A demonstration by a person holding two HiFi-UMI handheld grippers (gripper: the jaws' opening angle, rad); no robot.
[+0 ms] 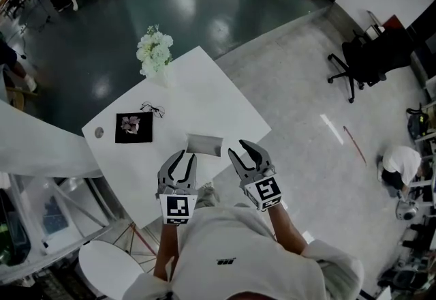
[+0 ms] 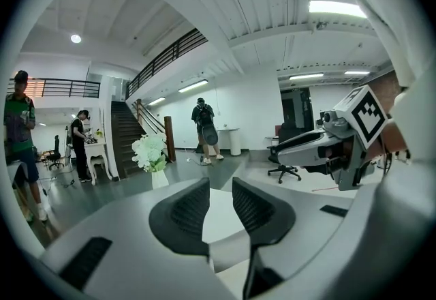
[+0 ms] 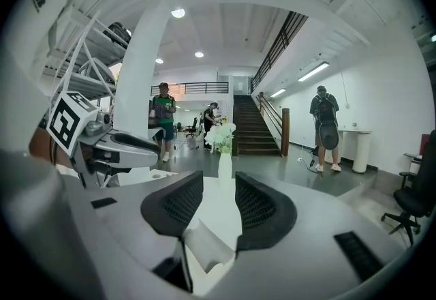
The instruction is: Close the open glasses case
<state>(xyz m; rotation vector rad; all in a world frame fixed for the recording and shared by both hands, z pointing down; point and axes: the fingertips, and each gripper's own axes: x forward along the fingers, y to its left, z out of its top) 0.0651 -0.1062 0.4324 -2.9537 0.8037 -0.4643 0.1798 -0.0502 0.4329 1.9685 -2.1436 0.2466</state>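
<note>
Left gripper, right gripper: half-open, empty. Pale grey rectangular open glasses case just ahead, hinge side unclear. Steady base, fold lid gently.

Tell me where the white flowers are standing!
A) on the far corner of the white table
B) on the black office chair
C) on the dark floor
A: the vase of white flowers stands at the far corner of the white table, beyond the glasses.

Bare forearms reach forward, side by side. Grey two-jaw left gripper and matching right gripper: jaws partly apart, gripping nothing, tilted slightly down.
</note>
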